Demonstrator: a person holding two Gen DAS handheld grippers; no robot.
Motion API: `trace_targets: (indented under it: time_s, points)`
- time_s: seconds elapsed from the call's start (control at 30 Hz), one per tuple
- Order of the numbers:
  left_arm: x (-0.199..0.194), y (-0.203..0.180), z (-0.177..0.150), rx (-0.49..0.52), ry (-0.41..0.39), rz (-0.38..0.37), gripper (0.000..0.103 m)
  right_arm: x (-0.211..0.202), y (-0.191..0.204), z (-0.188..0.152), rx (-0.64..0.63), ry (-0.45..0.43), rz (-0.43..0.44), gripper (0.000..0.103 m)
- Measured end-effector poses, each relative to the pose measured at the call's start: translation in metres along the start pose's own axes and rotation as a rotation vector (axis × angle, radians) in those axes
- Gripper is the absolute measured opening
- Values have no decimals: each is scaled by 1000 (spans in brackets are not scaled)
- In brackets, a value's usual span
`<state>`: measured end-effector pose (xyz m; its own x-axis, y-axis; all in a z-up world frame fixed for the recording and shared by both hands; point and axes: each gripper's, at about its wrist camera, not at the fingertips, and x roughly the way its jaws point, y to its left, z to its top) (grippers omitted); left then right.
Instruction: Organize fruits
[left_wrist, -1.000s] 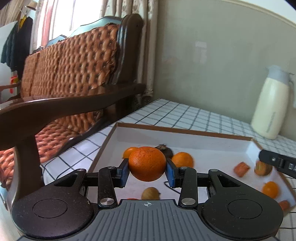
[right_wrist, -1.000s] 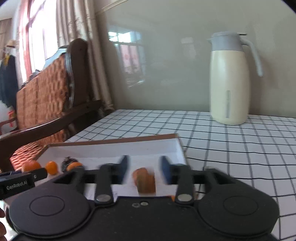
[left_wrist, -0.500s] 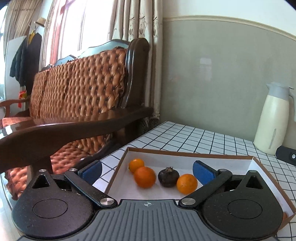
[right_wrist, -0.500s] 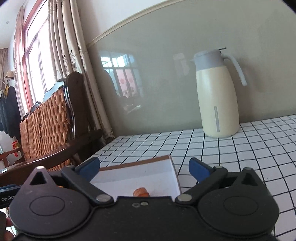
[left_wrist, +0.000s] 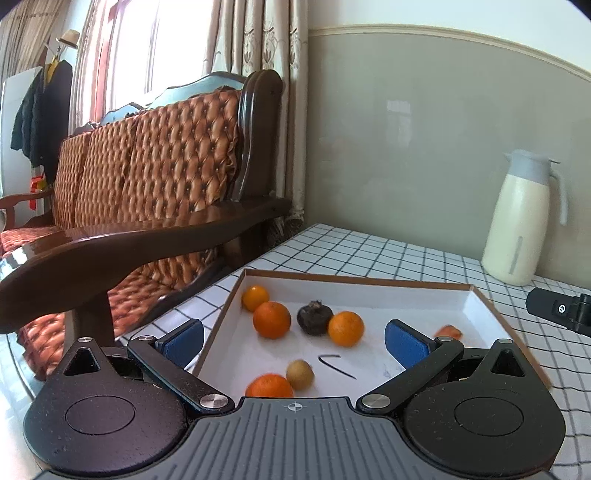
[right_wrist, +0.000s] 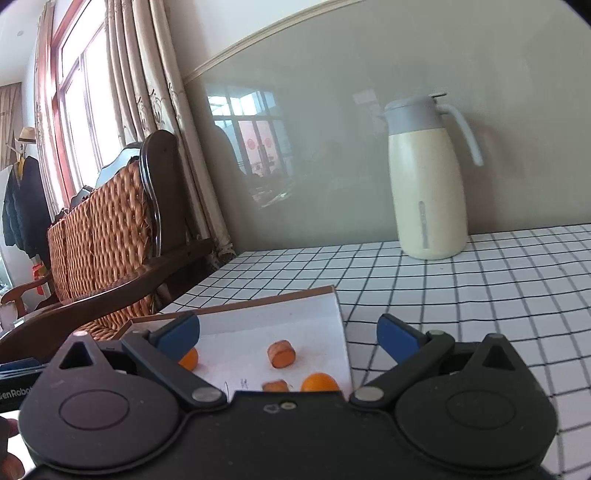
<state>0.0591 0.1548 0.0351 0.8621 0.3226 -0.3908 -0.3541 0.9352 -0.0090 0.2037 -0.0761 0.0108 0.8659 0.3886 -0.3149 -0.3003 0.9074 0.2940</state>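
Observation:
A shallow white box with a brown rim (left_wrist: 354, 278) lies on the checked tablecloth. In the left wrist view it holds several oranges, among them one (left_wrist: 272, 319) near the far left and one (left_wrist: 346, 328) beside a dark round fruit (left_wrist: 314, 317), plus a small brownish fruit (left_wrist: 300, 374). My left gripper (left_wrist: 293, 338) hangs above the box's near side, open and empty. The right wrist view shows the box's right end (right_wrist: 295, 295) with an orange-brown cut piece (right_wrist: 281, 353), another piece (right_wrist: 275, 386) and an orange (right_wrist: 319, 382). My right gripper (right_wrist: 288, 332) is open with nothing in it.
A cream thermos jug (left_wrist: 521, 218) (right_wrist: 428, 177) stands at the back of the table by the wall. A wooden sofa with quilted orange cushions (left_wrist: 147, 177) flanks the table's left edge. The right gripper's body (left_wrist: 557, 308) shows at the right of the left view.
Both grippers have opened wide and let go: the left released a large orange, the right an orange-brown piece. Both have drawn back and risen from the box.

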Motion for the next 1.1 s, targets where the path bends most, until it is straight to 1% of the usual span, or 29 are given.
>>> trace_targets:
  time_s: [0.17, 0.3, 0.47, 0.57, 0.63, 0.77, 0.9, 1.1]
  points:
    - [-35, -5, -2, 16, 27, -16, 103, -39, -8, 0, 22, 24, -18, 97]
    - [-68, -7, -4, 27, 30, -33, 103, -78, -11, -2, 41, 30, -39, 97]
    - [-116, -6, -7, 12, 9, -75, 103, -123, -10, -6, 75, 26, -54, 97]
    - [-143, -5, -10, 5, -6, -106, 103, -145, -6, -9, 65, 9, -54, 97]
    - [-159, -7, -12, 22, -14, -117, 103, -157, -1, -11, 54, 0, -54, 97]
    - [-182, -12, -15, 65, -18, -135, 103, -174, 8, -13, 38, -6, -52, 97]
    - [-197, -15, -16, 64, -17, -155, 103, -185, 14, -11, 17, -12, -43, 97]
    - [-203, -19, -12, 66, -26, -145, 103, -190, 17, -9, -8, -19, -48, 97]
